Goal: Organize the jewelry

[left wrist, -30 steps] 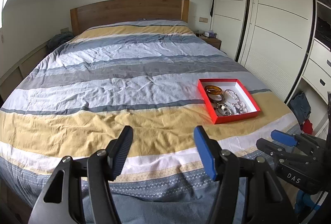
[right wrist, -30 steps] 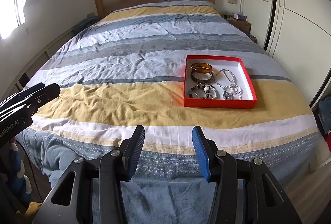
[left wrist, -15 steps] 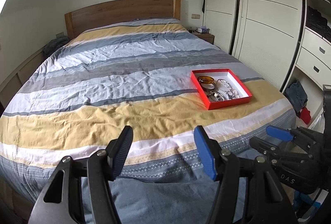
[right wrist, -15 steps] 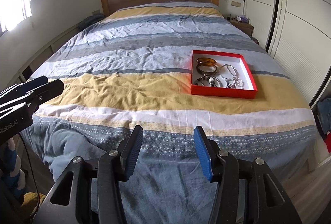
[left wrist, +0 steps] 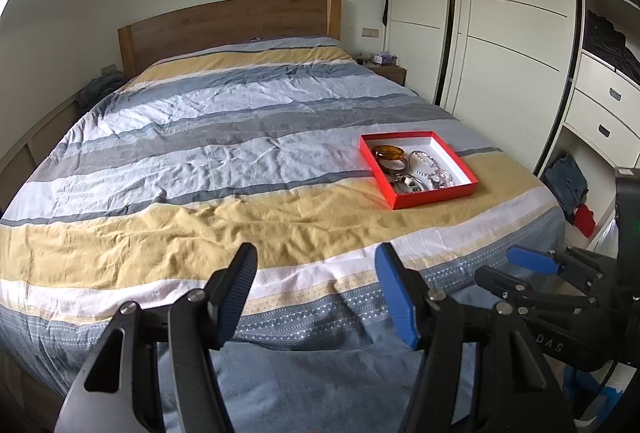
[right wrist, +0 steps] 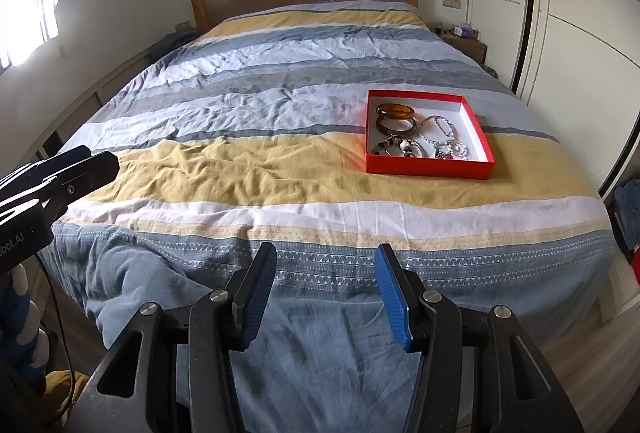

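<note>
Left gripper [left wrist: 316, 289] and right gripper [right wrist: 326, 283] fingers apart, empty, near bed foot, red tray [right wrist: 428, 169] of jewelry [right wrist: 416, 135] far right on striped duvet [right wrist: 240, 169]

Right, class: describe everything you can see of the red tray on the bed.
The red tray is a shallow square box with red outer walls and a white inside; it looks like cardboard. It lies flat and open on the striped duvet, on the yellow band toward the wardrobe side. Inside lie an amber bangle, a darker bangle, silver chains and a beaded piece. Neither gripper touches it.
</note>
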A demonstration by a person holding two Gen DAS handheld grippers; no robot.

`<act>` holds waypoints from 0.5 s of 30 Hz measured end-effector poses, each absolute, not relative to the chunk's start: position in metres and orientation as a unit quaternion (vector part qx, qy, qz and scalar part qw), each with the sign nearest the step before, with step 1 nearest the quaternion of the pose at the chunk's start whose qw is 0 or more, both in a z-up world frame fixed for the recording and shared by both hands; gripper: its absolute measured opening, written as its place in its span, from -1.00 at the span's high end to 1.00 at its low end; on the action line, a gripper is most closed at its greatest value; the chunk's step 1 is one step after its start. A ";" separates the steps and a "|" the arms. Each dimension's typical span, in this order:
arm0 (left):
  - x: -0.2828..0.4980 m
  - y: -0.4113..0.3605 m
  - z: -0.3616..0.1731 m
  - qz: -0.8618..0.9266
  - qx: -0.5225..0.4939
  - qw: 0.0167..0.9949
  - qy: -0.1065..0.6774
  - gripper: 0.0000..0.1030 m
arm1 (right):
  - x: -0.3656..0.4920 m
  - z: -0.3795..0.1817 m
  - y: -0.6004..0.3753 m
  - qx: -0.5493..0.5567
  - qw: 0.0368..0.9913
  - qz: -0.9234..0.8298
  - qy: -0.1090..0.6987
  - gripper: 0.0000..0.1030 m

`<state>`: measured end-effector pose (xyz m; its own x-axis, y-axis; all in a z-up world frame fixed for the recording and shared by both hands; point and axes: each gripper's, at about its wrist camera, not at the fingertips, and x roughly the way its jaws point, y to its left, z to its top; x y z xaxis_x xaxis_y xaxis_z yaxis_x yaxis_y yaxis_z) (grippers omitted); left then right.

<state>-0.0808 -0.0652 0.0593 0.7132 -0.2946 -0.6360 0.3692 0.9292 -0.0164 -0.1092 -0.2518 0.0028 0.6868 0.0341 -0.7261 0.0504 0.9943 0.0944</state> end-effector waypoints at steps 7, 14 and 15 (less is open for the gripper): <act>-0.079 -0.067 0.053 -0.179 0.057 0.922 0.339 -0.15 | -0.108 -0.007 -0.256 0.060 0.913 -0.007 0.402 0.02; -0.078 -0.071 0.049 -0.180 0.059 0.920 0.342 -0.15 | -0.106 -0.015 -0.260 0.066 0.911 -0.009 0.408 0.00; -0.077 -0.071 0.048 -0.180 0.060 0.920 0.343 -0.15 | -0.106 -0.015 -0.261 0.067 0.910 -0.010 0.408 -0.01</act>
<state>-0.0775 -0.0714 0.0476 0.7000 -0.2898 -0.6528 0.3722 0.9281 -0.0128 -0.1057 -0.2610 -0.0153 0.6664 0.0370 -0.7446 0.0728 0.9908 0.1144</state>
